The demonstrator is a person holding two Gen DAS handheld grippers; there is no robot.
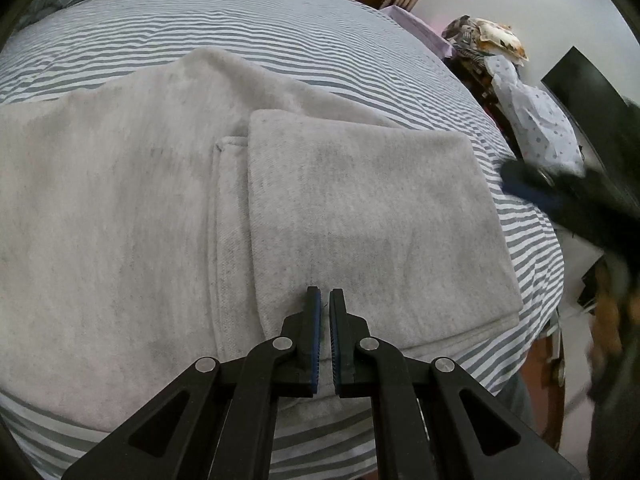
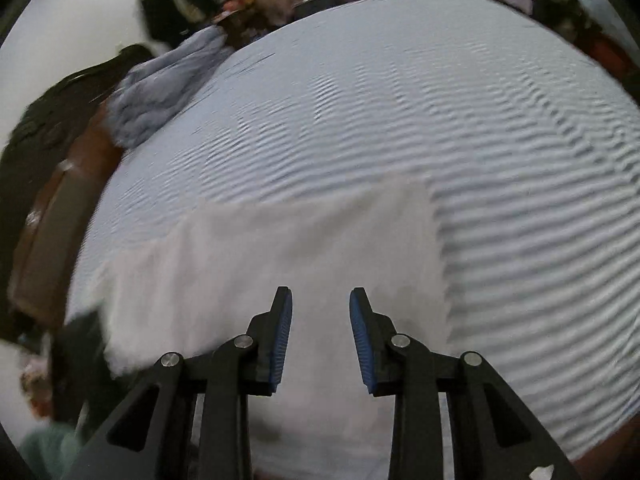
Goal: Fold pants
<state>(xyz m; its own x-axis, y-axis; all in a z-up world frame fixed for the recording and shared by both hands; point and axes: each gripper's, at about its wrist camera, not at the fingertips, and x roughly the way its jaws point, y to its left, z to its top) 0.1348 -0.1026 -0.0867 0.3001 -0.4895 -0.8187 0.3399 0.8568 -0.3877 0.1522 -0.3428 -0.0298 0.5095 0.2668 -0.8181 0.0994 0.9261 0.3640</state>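
Note:
Light grey pants (image 1: 360, 208) lie on the striped bed, one end folded over onto the rest, whose bulk spreads to the left. My left gripper (image 1: 325, 292) is shut, its tips resting at the near edge of the folded part, with no cloth visibly pinched. In the right wrist view the same pants (image 2: 280, 248) appear as a pale blurred rectangle. My right gripper (image 2: 320, 292) hangs above them, open, with nothing between its blue pads. It also shows as a dark blur (image 1: 524, 184) past the bed's right edge in the left wrist view.
The grey-and-white striped sheet (image 1: 240, 20) covers the whole bed. Past its right edge sit piled clothes (image 1: 532, 120) and a black panel (image 1: 592, 104). In the right wrist view, a blue-grey quilt (image 2: 160, 88) and a brown bed frame (image 2: 52, 216) lie at the left.

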